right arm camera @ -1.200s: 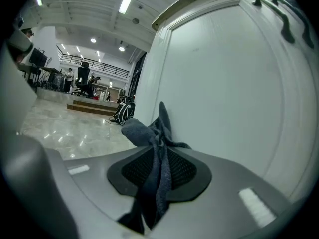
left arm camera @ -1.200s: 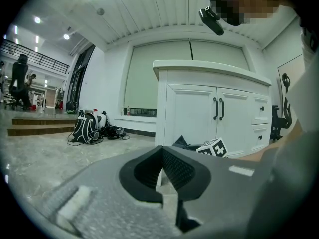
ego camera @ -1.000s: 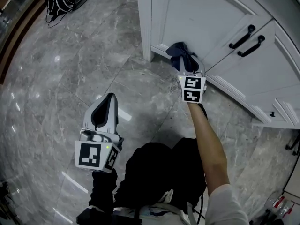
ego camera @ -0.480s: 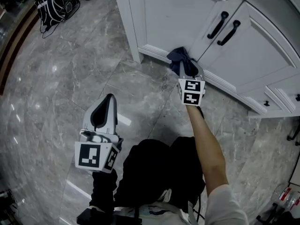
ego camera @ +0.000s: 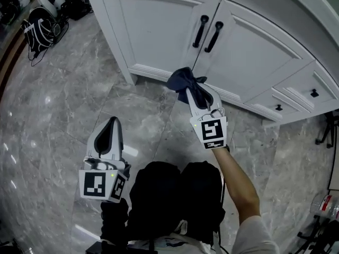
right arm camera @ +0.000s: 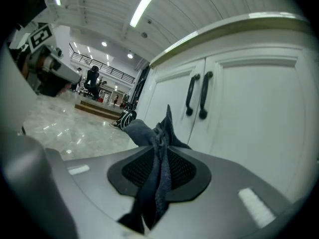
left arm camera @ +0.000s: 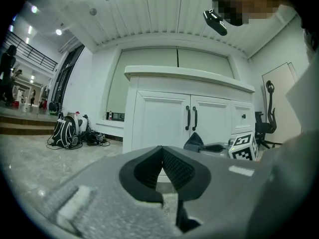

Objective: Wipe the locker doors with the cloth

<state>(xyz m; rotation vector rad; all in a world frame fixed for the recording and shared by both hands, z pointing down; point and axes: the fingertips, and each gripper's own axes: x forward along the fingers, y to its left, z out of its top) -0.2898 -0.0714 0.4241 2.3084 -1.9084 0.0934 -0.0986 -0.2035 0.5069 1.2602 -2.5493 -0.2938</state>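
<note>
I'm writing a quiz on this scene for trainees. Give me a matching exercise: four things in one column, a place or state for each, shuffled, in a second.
1 cloth
2 left gripper
3 door handles
4 backpack

A black, side by side on white doors
B on the floor, head view's upper left
C clamped in the right gripper
D shut, nothing between its jaws

Pairs: 1-C, 2-D, 3-A, 4-B

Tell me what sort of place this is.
Likely a big open hall or workspace, not a home: polished grey marble floor, a freestanding white cabinet, backpacks left on the floor, and a railed upper level far behind.
</note>
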